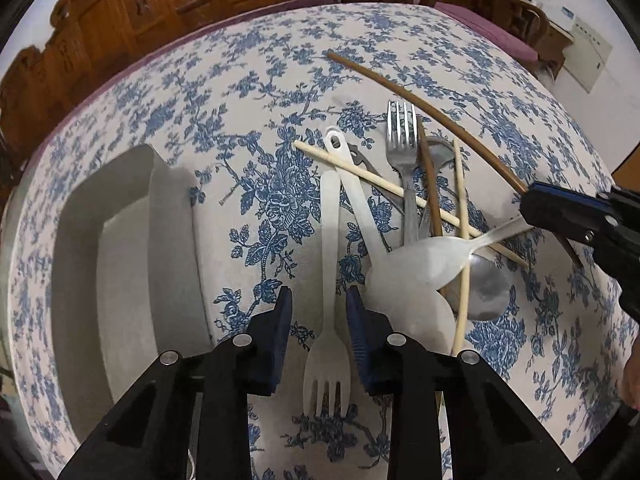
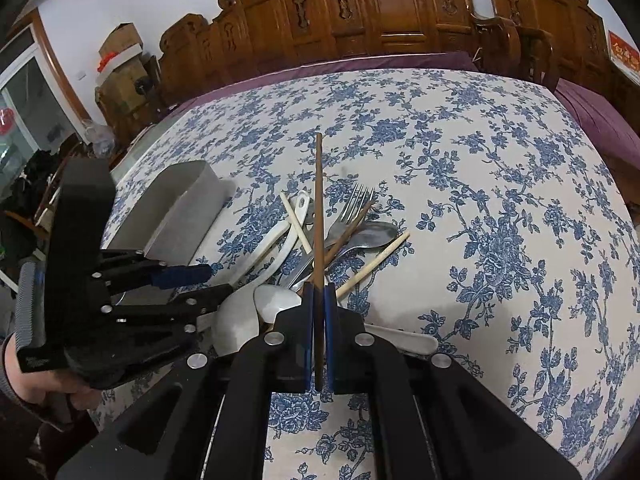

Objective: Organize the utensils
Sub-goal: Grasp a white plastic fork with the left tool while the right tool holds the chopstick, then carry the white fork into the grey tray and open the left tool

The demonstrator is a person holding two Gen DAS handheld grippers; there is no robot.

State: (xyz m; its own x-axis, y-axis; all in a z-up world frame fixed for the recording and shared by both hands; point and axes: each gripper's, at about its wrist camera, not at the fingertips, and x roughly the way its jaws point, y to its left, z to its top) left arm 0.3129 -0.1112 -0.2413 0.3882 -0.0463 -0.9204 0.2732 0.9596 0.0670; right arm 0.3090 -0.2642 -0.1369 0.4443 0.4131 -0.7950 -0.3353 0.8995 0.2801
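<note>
A pile of utensils lies on the floral tablecloth: a white plastic fork point(image 1: 329, 280), a white plastic spoon point(image 1: 384, 264), a metal fork point(image 1: 403, 140), metal spoons point(image 1: 484, 284), pale chopsticks point(image 1: 384, 184) and brown chopsticks. My left gripper point(image 1: 318, 300) is open, its fingers on either side of the white fork's handle. My right gripper point(image 2: 319, 292) is shut on a long brown chopstick point(image 2: 319, 208) that points away over the pile; it also shows in the left wrist view point(image 1: 420, 96). The left gripper shows in the right wrist view point(image 2: 188, 280).
A white rectangular tray point(image 1: 120, 248) stands left of the pile; it also shows in the right wrist view point(image 2: 180, 200). Carved wooden chairs point(image 2: 360, 12) stand behind the table. The tablecloth point(image 2: 500, 220) stretches to the right of the pile.
</note>
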